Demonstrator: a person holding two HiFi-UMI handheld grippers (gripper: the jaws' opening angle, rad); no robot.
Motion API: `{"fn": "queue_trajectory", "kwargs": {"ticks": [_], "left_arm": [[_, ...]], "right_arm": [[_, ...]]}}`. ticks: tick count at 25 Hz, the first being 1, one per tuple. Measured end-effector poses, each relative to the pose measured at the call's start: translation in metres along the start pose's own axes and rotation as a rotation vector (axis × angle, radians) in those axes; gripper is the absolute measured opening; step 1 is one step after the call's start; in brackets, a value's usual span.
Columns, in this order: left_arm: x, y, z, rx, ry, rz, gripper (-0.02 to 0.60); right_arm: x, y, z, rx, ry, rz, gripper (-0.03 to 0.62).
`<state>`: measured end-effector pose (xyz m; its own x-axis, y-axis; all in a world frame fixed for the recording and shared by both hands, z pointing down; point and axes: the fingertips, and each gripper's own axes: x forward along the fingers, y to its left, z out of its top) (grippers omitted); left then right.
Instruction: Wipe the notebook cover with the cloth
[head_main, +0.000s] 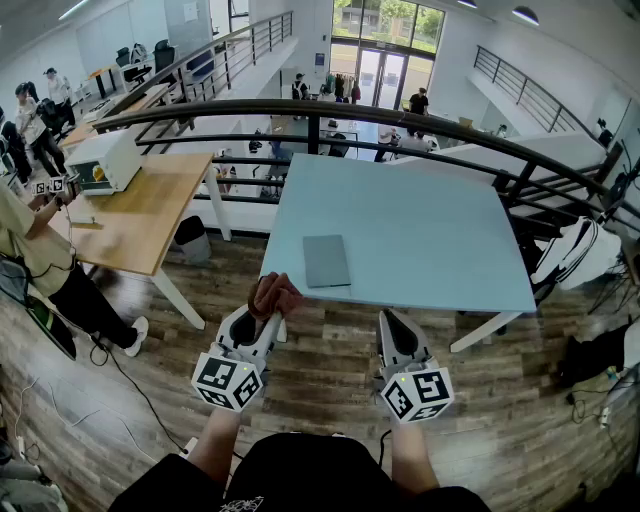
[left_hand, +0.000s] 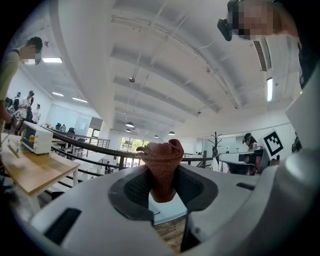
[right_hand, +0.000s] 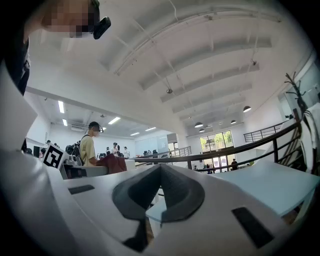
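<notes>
My left tool (head_main: 262, 318) was clenched on a bunched reddish-brown cloth (head_main: 273, 295). The wad was pinched between both pads and stuck out past the tips, so a free fold was ready to meet the cover. My right tool (head_main: 393, 330) was pressed shut on nothing, its jaws meeting at the tips. I judged it was spare, perhaps there to steady the book. I held both tools low in front of my body, pointing toward the pale blue surface (head_main: 430, 230) but short of its near edge. The grey notebook (head_main: 326, 261) lay flat and closed near that edge, just ahead of the left tool and slightly to its right. Cloth and cover were apart, so wiping had not begun. The next move, I judged, called for carrying the cloth forward and down onto the cover.
</notes>
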<state>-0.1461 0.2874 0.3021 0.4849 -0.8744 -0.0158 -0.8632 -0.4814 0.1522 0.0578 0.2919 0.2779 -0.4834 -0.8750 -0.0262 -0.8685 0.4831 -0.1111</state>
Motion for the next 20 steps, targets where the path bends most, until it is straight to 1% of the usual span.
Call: {"fn": "queue_trajectory", "kwargs": {"ticks": [9,13,20], "left_arm": [[-0.013,0.015,0.003,0.021,0.008,0.028,0.127],[-0.016,0.018,0.003,0.017,0.01,0.022,0.127],[-0.021,0.023,0.003,0.0,-0.001,-0.002,0.127]], "right_arm": [[-0.008,0.009,-0.003,-0.008,0.019,-0.023,0.006],[-0.009,0.012,-0.002,0.043,-0.008,-0.005,0.006],[-0.01,0.021,-0.001,0.085,-0.035,0.005,0.006]]}}
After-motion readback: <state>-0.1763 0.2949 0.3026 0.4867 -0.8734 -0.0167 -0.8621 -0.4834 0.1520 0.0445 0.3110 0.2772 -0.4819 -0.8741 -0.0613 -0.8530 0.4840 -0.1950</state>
